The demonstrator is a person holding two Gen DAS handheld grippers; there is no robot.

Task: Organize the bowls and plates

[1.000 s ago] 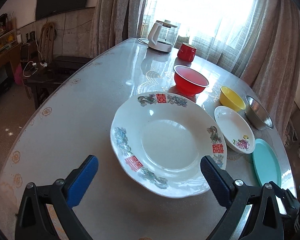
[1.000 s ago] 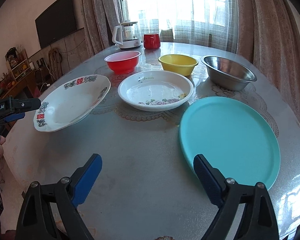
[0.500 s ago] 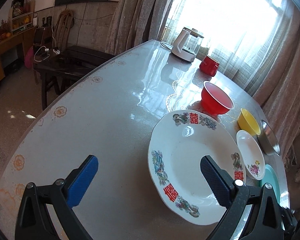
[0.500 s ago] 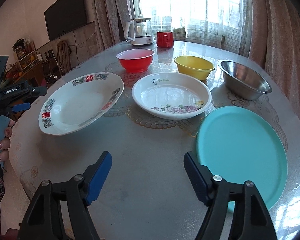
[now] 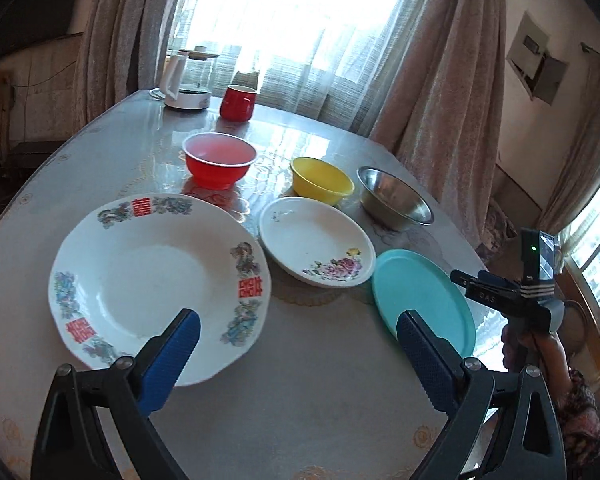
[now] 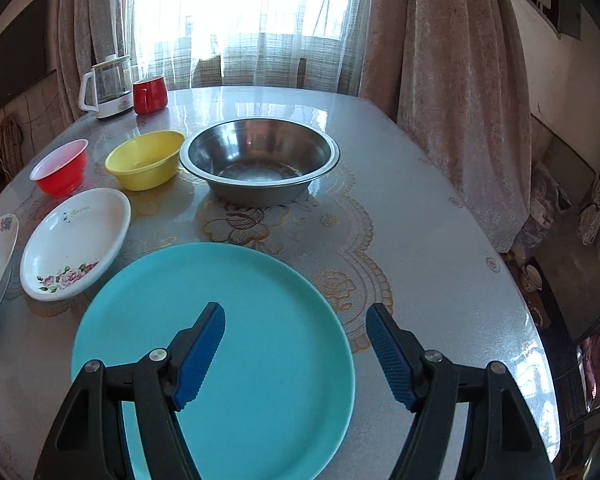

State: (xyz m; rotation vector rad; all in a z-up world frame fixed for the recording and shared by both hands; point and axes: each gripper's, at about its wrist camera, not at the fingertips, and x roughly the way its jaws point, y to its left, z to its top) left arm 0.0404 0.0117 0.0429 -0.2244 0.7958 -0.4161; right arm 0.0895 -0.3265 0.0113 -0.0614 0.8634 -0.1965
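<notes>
A large white plate with red characters (image 5: pixel 148 280) lies near the table's front left edge. My left gripper (image 5: pixel 296 340) is open and empty above the table, its left finger over that plate's rim. A white flowered plate (image 5: pixel 314 240) (image 6: pixel 74 242), a teal plate (image 5: pixel 422 298) (image 6: pixel 228 344), a red bowl (image 5: pixel 219 160) (image 6: pixel 62 168), a yellow bowl (image 5: pixel 321 180) (image 6: pixel 144 159) and a steel bowl (image 5: pixel 394 198) (image 6: pixel 260 162) stand apart on the table. My right gripper (image 6: pixel 296 350) is open and empty, hovering over the teal plate's right half.
A glass kettle (image 5: pixel 186 78) (image 6: pixel 108 86) and a red mug (image 5: pixel 238 103) (image 6: pixel 150 94) stand at the table's far end by the curtains. The table edge (image 6: pixel 512 280) curves close on the right. The right gripper's body (image 5: pixel 516 292) shows at the left wrist view's right side.
My left gripper has swung right, so all the dishes now face it. My right gripper has moved forward and right, from in front of the table onto the teal plate. Both stay open.
</notes>
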